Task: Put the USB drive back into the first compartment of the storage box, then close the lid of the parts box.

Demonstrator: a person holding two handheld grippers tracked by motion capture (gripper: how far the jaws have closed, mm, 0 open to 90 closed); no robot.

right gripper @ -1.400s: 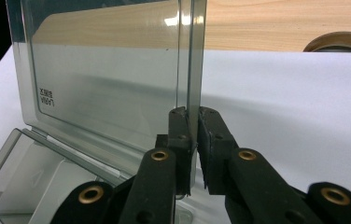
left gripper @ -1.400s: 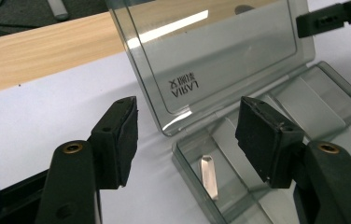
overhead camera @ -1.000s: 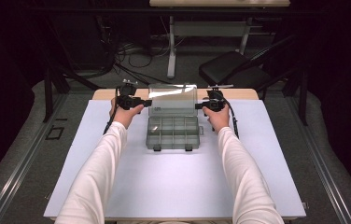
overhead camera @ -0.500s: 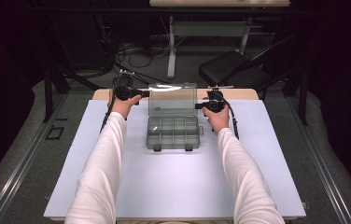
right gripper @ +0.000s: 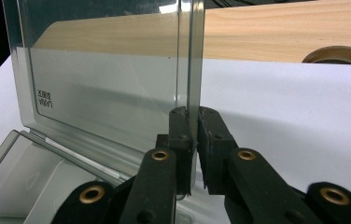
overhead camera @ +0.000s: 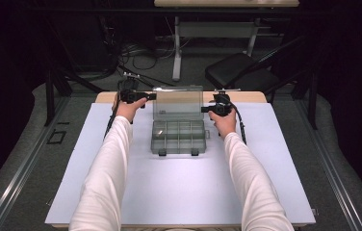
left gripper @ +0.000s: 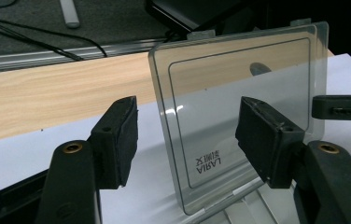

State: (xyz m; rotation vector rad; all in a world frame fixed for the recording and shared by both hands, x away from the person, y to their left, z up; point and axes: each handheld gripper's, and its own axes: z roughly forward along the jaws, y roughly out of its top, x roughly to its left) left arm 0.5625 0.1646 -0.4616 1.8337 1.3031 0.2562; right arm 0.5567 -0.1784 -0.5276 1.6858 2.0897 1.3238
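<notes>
High view: a clear compartment box (overhead camera: 178,137) lies on the white mat (overhead camera: 179,192) toward its far edge, base flat, its lid (overhead camera: 178,102) standing upright from the far hinge. The left gripper (overhead camera: 143,96) sits at the lid's left edge, the right gripper (overhead camera: 207,109) at the lid's right edge. Both sleeved forearms run in from the near side of the box. A small pale item lies in the box's far-left compartment (too small to identify).

Left gripper view: the lid (left gripper: 239,116) rises between the two black pads (left gripper: 117,140). The jaws stand apart, and neither pad presses on the lid; the lid's near edge falls in the gap. Mirrored lettering shows low on the lid. The right gripper's tip (left gripper: 346,107) sits at the lid's far side edge. A wooden tabletop (left gripper: 47,98) lies beyond the lid.

Right gripper view: the jaws are clamped on the lid's side edge (right gripper: 190,70), one pad on each face (lid seen nearly edge-on). The box base (right gripper: 15,186) lies below and left of the lid.
</notes>
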